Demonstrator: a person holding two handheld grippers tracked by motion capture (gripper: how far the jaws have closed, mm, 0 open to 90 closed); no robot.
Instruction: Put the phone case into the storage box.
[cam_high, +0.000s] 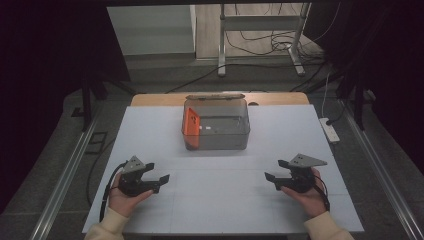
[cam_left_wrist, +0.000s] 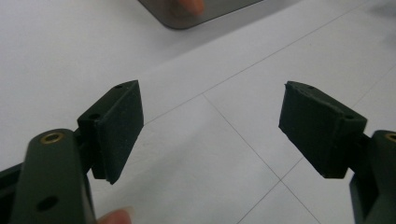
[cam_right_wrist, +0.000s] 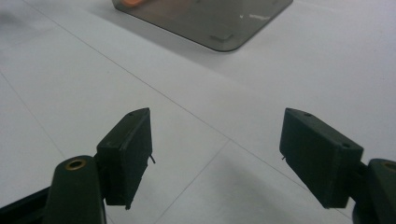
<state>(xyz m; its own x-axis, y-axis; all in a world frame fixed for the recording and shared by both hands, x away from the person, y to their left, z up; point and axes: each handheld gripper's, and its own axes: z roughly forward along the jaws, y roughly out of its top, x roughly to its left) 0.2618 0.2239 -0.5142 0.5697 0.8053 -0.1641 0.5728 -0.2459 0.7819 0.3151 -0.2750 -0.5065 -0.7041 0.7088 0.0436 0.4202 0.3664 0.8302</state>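
Observation:
A clear grey plastic box (cam_high: 216, 124) stands at the middle back of the white table (cam_high: 150, 130), with an orange object (cam_high: 191, 122) leaning inside against its left wall. My left gripper (cam_high: 161, 171) rests low at the front left, held in a hand, its jaws wide open and nothing between them (cam_left_wrist: 210, 126). My right gripper (cam_high: 274, 170) sits at the front right, likewise open and bare (cam_right_wrist: 217, 140). Both point inward and toward the box, well short of it. The box's near corner (cam_left_wrist: 187, 14) and its base (cam_right_wrist: 219, 23) show at the top of the two gripper views.
A white power strip (cam_high: 330, 130) lies on the floor past the table's right edge. Metal rails (cam_high: 65, 175) run along both sides. A stand's legs and loose cables (cam_high: 270, 45) lie behind the table. A wooden strip (cam_high: 160, 99) borders the far edge.

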